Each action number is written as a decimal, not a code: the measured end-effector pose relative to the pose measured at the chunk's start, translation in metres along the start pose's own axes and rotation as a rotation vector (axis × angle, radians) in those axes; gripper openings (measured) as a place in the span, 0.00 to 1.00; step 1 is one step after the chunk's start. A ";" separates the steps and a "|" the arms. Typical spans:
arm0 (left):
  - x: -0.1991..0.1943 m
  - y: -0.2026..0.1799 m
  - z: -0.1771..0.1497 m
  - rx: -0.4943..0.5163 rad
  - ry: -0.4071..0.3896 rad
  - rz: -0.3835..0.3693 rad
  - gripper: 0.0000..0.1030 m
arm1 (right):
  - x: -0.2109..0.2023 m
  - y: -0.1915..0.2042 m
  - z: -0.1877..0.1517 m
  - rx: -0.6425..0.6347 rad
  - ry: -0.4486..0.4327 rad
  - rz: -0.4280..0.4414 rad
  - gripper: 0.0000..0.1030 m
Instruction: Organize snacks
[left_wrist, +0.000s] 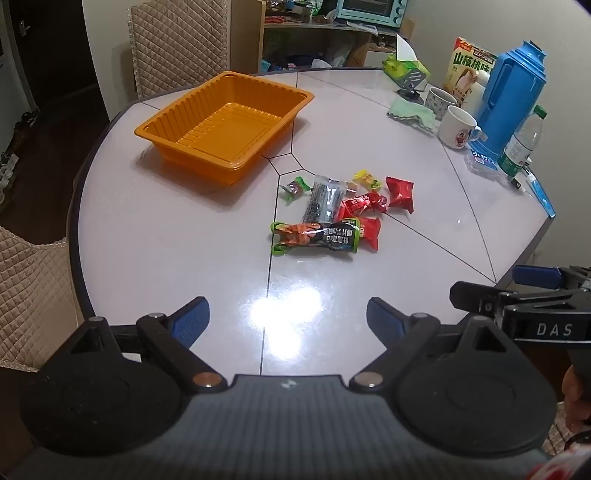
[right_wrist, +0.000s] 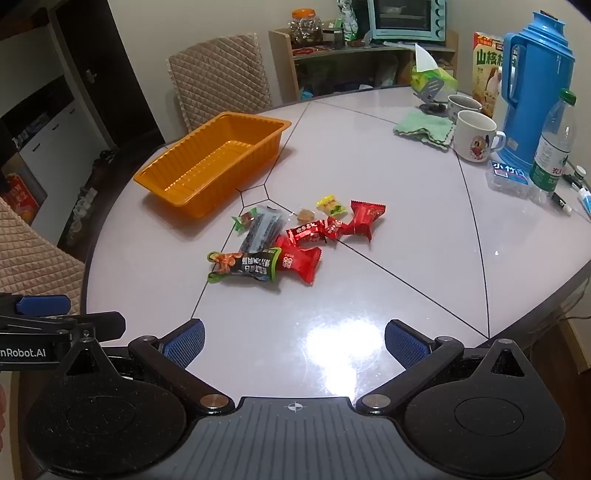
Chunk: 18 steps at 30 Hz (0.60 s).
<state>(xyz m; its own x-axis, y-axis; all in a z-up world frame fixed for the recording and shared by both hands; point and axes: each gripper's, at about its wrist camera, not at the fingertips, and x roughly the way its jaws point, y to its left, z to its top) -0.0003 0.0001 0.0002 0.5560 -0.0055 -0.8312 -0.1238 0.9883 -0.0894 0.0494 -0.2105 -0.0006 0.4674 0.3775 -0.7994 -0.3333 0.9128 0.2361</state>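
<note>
left wrist view: right gripper (left_wrist: 517, 286) cut off at the frame edge, jaw state impossible to tell here. orange tray (left_wrist: 184, 110) holding nothing. left gripper (left_wrist: 288, 321) spread wide, gripping nothing.

right wrist view: snacks (right_wrist: 295, 236) piled on the table (right_wrist: 388, 277) just beside the tray. right gripper (right_wrist: 294, 343) wide too, unloaded.

tray (left_wrist: 184, 122) on table (left_wrist: 166, 240), far left; snack pile (left_wrist: 332, 206) right of it; mugs (left_wrist: 456, 127) far right
</note>
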 end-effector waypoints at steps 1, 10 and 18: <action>0.000 0.000 0.000 0.000 -0.002 0.000 0.88 | 0.000 0.000 0.000 0.001 0.001 0.001 1.00; 0.003 -0.005 -0.002 0.000 0.002 -0.004 0.88 | -0.003 -0.001 0.002 0.000 -0.004 -0.007 1.00; 0.006 -0.006 0.002 0.009 0.006 -0.011 0.88 | -0.005 -0.003 0.003 -0.005 -0.007 -0.012 1.00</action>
<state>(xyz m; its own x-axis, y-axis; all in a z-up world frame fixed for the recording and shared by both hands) 0.0051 -0.0052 -0.0036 0.5522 -0.0171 -0.8335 -0.1108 0.9894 -0.0937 0.0507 -0.2145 0.0046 0.4772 0.3674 -0.7983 -0.3317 0.9165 0.2235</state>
